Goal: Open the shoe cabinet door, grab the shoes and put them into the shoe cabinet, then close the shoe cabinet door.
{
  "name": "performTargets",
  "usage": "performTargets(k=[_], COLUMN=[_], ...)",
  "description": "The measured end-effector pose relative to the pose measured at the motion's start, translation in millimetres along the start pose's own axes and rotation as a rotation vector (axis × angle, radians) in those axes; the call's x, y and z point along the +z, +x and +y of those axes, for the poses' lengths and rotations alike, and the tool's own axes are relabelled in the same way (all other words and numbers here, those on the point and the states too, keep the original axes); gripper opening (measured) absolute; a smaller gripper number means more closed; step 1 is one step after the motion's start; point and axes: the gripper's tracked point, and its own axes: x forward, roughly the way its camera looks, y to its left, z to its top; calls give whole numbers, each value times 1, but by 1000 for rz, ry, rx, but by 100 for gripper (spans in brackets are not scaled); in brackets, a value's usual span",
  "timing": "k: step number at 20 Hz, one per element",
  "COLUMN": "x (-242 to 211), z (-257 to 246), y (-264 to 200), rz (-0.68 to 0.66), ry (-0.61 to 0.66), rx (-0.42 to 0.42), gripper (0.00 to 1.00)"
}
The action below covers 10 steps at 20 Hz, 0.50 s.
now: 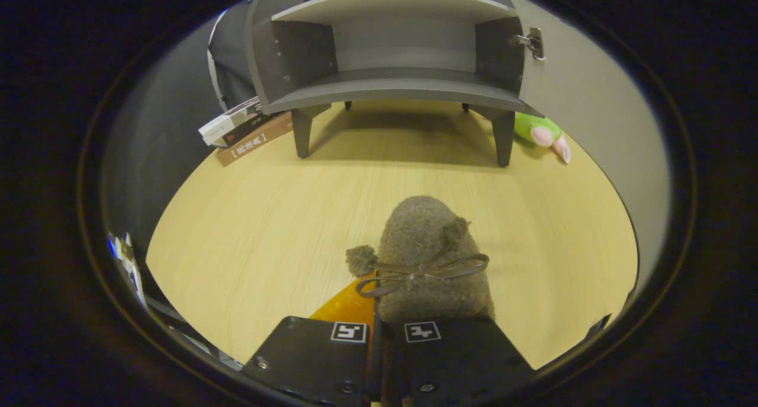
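The tongs (388,336) were clamped together on the shoe's (429,259) heel, toe pointing at twelve o'clock toward the open cabinet (391,87) beyond.

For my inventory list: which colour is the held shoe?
Grey-brown fuzzy shoe, clearest in gripper view, in the claw.

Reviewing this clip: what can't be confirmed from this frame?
- Grip on the shoe: its heel end is hidden behind the gripper fingers, which stand close together.
- Object on top of the shoe cabinet: cut off, unidentifiable.
- Green toy: partly behind the cabinet leg.
- Book titles: too small.
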Motion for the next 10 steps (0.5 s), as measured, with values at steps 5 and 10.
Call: performTargets(k=[5, 10], x=[19, 68], z=[20, 31], y=[-33, -93], rz=[-48, -158], ry=[-29, -37], rx=[67, 76], gripper=[7, 7])
